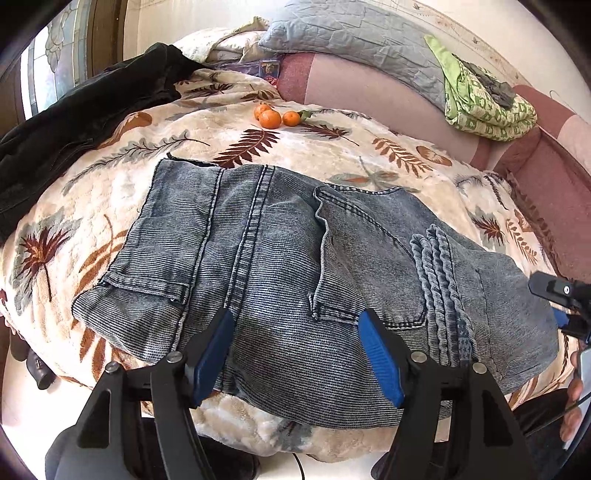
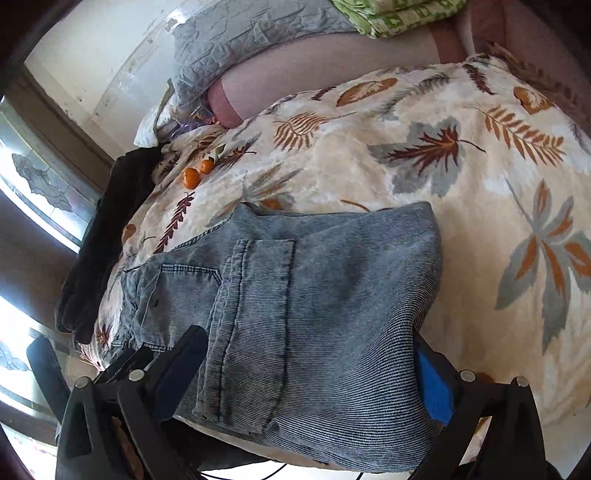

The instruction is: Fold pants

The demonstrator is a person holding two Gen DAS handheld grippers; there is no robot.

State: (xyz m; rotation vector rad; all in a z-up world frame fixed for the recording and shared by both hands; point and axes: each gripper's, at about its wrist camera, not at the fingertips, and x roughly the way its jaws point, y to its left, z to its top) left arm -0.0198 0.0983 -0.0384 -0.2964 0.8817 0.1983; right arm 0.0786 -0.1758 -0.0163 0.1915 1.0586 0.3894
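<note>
Left gripper jaws spread above folded jeans; right gripper jaws wide, straddling them.

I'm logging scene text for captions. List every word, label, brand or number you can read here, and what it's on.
No text can be read in either view.
jeans: only seams and pockets show; no brand tag or label visible.
small purple printed item by the pillow: has a print, too small and blurred to read.
green patterned cloth: pattern only, no letters legible.
</note>
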